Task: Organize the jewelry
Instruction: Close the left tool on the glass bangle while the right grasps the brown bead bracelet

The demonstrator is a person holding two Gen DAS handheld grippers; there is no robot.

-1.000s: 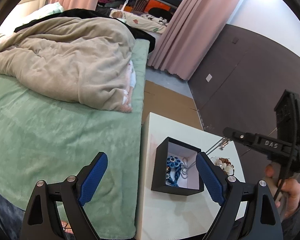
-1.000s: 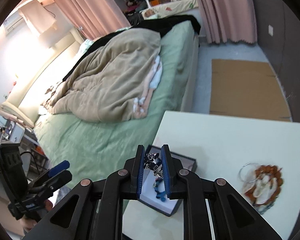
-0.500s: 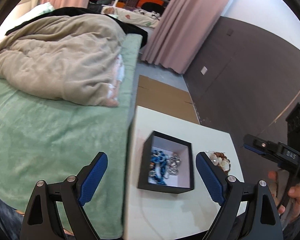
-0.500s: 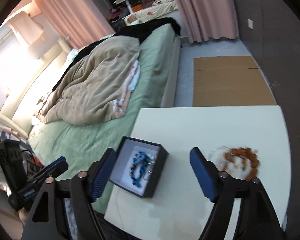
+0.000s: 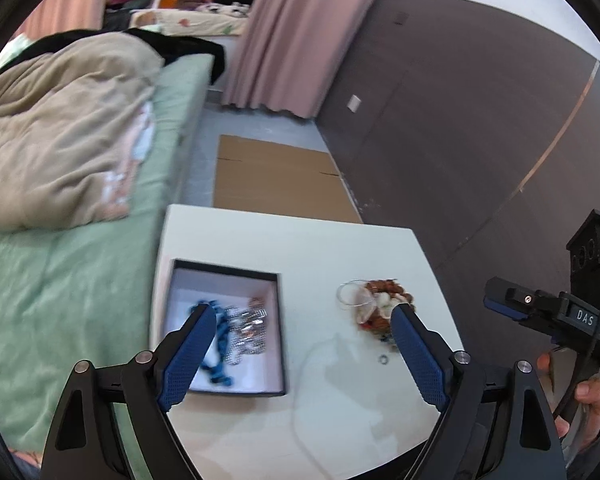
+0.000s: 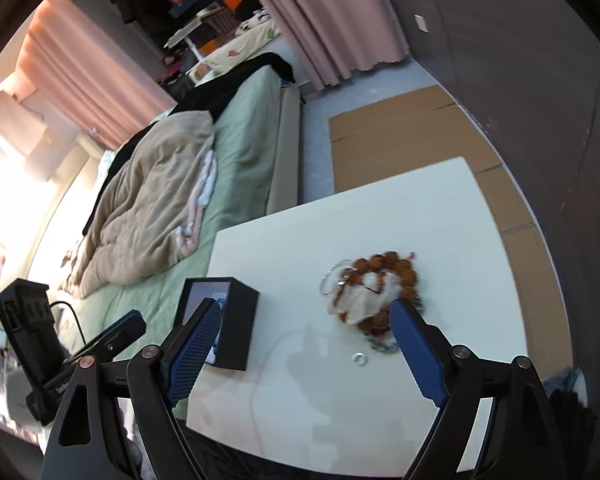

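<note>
A black box (image 5: pixel 224 268) with a white lining holds a blue bead piece (image 5: pixel 220 344) and a silver chain (image 5: pixel 248 328). It stands at the left of the white table (image 5: pixel 300 240). A loose pile of brown beads, bangles and shells (image 5: pixel 376 304) lies to its right, with a small ring (image 5: pixel 383 359) in front. My left gripper (image 5: pixel 302 312) hovers between box and pile, jaws wide, closing slightly, nothing between them. My right gripper (image 6: pixel 306 305) is opening over the table (image 6: pixel 340 220), empty, between the box (image 6: pixel 236 320) and the pile (image 6: pixel 376 288), near the ring (image 6: pixel 359 358).
A bed with a green sheet (image 5: pixel 60 280) and a beige blanket (image 5: pixel 60 140) runs along the table's left side. Flat cardboard (image 5: pixel 276 180) lies on the floor beyond the table, beside a dark wall (image 5: pixel 460 140). Pink curtains (image 5: pixel 296 32) hang at the back.
The right gripper let the silver chain go into the box, opened wide and drew back to the right. The left gripper swung right, so box and pile now sit between its fingers.
</note>
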